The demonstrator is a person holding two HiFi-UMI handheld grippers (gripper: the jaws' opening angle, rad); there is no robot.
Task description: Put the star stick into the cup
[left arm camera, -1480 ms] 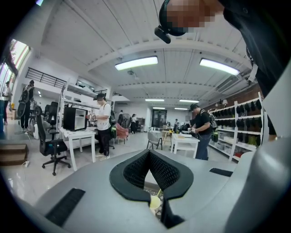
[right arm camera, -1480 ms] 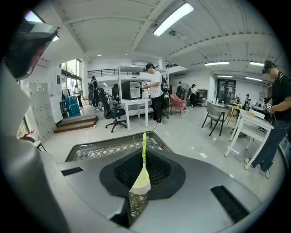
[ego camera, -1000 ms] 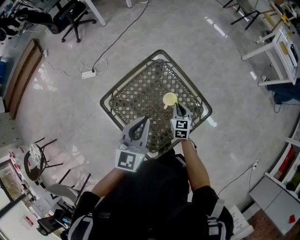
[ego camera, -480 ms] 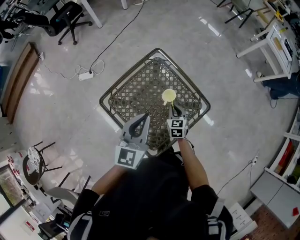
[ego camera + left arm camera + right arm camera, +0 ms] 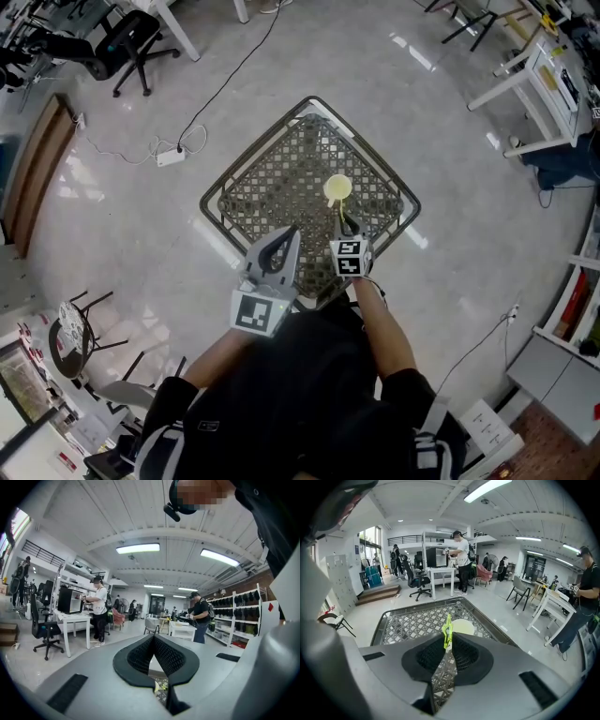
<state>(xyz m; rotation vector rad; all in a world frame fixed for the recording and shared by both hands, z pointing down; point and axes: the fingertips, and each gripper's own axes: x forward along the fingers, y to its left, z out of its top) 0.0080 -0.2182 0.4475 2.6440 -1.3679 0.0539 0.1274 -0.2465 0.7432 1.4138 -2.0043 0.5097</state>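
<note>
A pale yellow cup [image 5: 337, 188] stands upright on the metal lattice table [image 5: 272, 178], right of its middle. My right gripper [image 5: 345, 225] hovers just on the near side of the cup, shut on the yellow-green star stick [image 5: 448, 631]. In the right gripper view the stick pokes up from between the fingertips, with the cup [image 5: 463, 626] right behind it. My left gripper [image 5: 287, 236] hangs over the table's near edge, left of the right one. Its jaws meet at the tips and hold nothing [image 5: 153, 637].
The table is a low square wire frame with a raised rim [image 5: 405, 202], set cornerwise on a shiny floor. A power strip and cable [image 5: 172, 156] lie on the floor to the far left. White desks [image 5: 534, 75] stand at the far right, an office chair [image 5: 122, 37] at the far left.
The right gripper with the stick has shifted slightly left and back from the cup. The left gripper has hardly moved.
</note>
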